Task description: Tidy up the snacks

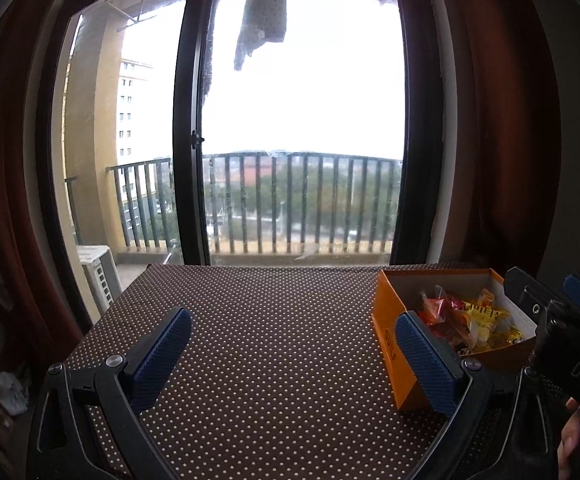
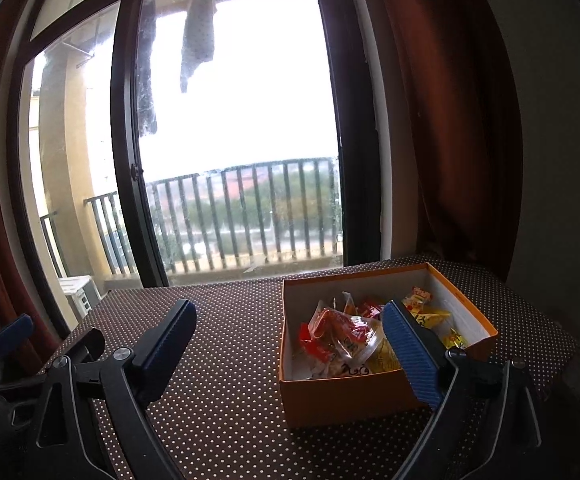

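Two hand-held tools hover over a polka-dot desk (image 1: 274, 344), the left tool (image 1: 294, 356) and the right tool (image 2: 290, 356) both gaping wide and empty; snack packets (image 2: 350, 340) fill an orange box (image 2: 350, 400) at the desk's right.

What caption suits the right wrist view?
Open right hand-held gripper empty before an orange box of snack packets on a dotted tablecloth.
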Demonstrator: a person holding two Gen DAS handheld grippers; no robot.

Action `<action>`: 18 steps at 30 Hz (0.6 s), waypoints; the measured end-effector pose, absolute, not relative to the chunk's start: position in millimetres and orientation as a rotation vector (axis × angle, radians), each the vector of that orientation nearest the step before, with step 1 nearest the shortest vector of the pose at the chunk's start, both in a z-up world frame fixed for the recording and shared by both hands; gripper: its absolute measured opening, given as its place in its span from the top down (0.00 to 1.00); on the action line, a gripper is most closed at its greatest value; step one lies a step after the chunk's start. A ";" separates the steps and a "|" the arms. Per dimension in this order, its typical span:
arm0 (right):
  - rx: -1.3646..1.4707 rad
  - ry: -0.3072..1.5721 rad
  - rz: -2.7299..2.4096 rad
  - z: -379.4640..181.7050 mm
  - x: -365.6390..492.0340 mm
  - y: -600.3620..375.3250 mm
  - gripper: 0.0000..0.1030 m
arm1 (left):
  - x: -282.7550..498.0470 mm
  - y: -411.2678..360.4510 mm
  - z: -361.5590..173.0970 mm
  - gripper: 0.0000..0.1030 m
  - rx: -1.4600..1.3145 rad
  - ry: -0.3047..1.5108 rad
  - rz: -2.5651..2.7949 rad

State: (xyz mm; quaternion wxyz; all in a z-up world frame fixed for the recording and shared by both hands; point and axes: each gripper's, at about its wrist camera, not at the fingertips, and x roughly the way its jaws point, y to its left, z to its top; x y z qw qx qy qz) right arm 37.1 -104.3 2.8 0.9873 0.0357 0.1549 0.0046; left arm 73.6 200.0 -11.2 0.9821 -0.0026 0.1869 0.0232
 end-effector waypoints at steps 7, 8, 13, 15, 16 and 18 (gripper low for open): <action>0.055 0.303 0.012 3.7 31.6 -104.3 0.07 | 73.0 199.2 -9.8 0.01 -0.006 0.369 0.062; 0.056 0.299 0.013 3.9 31.1 -104.9 0.07 | 72.7 198.6 -9.3 0.01 -0.006 0.366 0.062; 0.053 0.301 0.021 2.3 31.0 -105.6 0.07 | 73.3 197.6 -10.1 0.01 -0.011 0.368 0.060; 0.053 0.303 0.023 2.3 32.6 -106.2 0.07 | 73.9 197.4 -10.1 0.01 -0.014 0.368 0.059; 0.054 0.304 0.024 2.3 33.3 -106.5 0.07 | 73.7 197.3 -10.0 0.01 -0.017 0.368 0.059; 0.051 0.305 0.023 2.0 33.0 -107.0 0.07 | 73.7 196.8 -10.5 0.01 -0.020 0.368 0.059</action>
